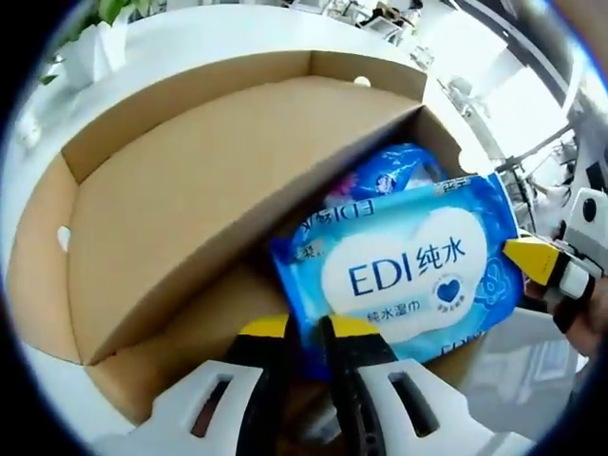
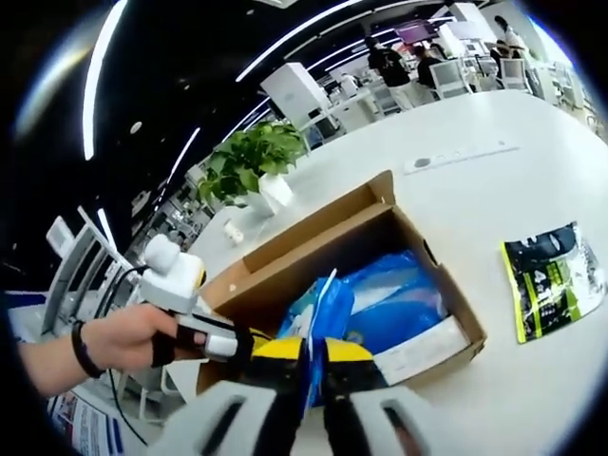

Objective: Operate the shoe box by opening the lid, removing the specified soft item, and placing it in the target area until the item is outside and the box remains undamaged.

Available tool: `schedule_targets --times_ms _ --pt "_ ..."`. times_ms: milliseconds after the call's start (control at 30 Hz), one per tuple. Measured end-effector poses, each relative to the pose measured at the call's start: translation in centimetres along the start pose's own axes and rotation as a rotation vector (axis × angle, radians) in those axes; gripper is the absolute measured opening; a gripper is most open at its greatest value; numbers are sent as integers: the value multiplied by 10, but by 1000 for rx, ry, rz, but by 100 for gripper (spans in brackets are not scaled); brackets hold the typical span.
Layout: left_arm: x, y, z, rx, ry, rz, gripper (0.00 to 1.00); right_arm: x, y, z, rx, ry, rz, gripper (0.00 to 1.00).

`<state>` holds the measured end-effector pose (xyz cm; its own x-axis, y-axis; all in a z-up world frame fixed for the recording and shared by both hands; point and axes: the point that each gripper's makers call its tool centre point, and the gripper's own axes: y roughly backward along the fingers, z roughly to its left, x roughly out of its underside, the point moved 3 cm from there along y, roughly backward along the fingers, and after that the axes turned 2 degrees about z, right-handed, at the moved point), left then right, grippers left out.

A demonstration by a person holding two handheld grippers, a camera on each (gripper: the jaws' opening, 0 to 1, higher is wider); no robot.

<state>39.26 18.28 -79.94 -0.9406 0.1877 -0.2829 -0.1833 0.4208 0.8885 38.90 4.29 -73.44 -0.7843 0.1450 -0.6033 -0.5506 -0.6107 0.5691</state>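
Observation:
The brown shoe box [image 1: 142, 370] lies open on the white table, its lid [image 1: 190, 190] folded back. A blue and white wet-wipe pack [image 1: 399, 275] marked EDI is lifted above the box opening. My left gripper [image 1: 306, 332] is shut on the pack's lower corner. The right gripper [image 1: 546, 266] touches the pack's far edge with a yellow tip. In the right gripper view the pack [image 2: 318, 309] stands edge-on over the box [image 2: 446, 313], and my right gripper [image 2: 315, 356] is shut on it. The left gripper [image 2: 233, 342], held by a hand, comes in from the left.
More blue packs [image 2: 399, 304] and a white item [image 2: 418, 351] lie inside the box. A black and green packet [image 2: 551, 275] lies on the table [image 2: 494, 190] to the right. A potted plant [image 2: 252, 166] stands behind the box. Desks and people are far behind.

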Motion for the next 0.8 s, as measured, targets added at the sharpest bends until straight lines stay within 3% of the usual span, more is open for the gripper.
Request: schedule_targets --times_ms 200,333,800 --pt "0 0 0 -1 -17 -23 6 6 -3 3 -3 24 20 4" --pt "-1 5 3 -2 -5 -87 0 6 -2 5 4 60 23 0" --pt "6 12 15 -4 -64 -88 0 16 -9 19 -3 16 12 0"
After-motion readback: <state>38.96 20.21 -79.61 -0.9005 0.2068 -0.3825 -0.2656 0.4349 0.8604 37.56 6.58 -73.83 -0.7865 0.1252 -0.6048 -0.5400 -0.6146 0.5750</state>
